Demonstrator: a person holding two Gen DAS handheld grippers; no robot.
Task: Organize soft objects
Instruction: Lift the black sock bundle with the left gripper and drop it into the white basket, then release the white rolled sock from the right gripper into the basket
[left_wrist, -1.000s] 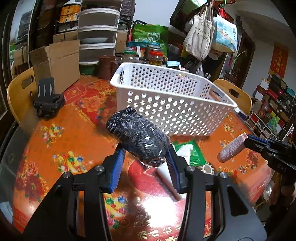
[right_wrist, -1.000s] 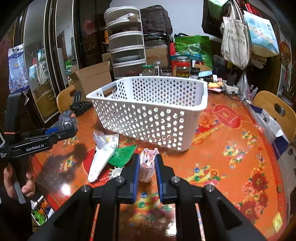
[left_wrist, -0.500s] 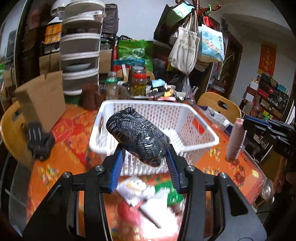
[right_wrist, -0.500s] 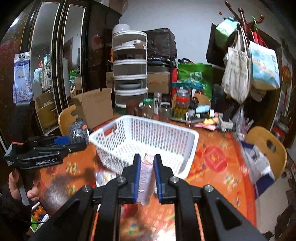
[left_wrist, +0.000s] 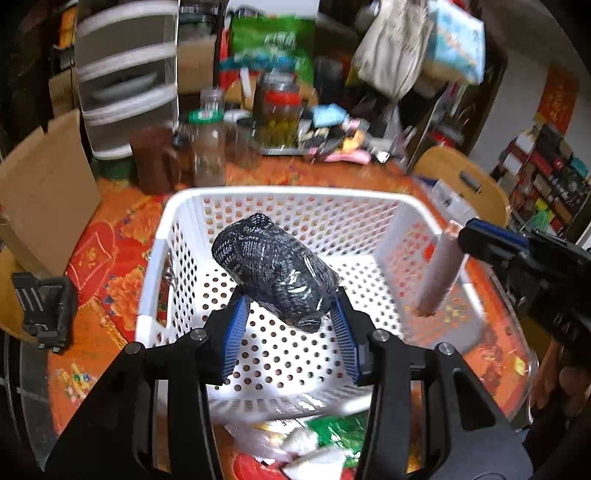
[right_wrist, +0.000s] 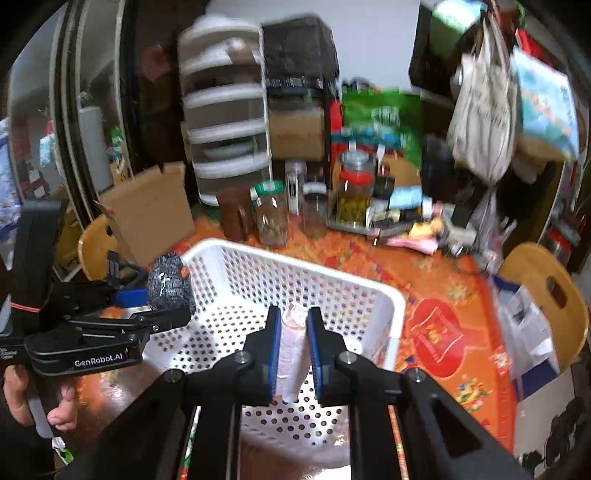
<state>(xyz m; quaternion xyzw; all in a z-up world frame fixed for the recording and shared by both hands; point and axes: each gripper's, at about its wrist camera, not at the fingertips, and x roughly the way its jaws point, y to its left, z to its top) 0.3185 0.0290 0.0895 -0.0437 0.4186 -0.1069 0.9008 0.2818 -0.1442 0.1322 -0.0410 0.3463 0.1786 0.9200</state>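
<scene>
My left claw (left_wrist: 288, 317) clamps the dark knit bundle (left_wrist: 275, 271) above the white basket (left_wrist: 280, 343); my right claw (right_wrist: 290, 347) pinches the pink roll (right_wrist: 291, 354), basket below it too.

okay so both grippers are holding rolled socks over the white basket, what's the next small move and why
Probably lower both a little and open the fingers. The left gripper holds the dark knit roll over the white basket's perforated floor, and the right gripper clamps the pink roll above the same basket. Both loads already hang inside the rim, so releasing should drop them in.
</scene>
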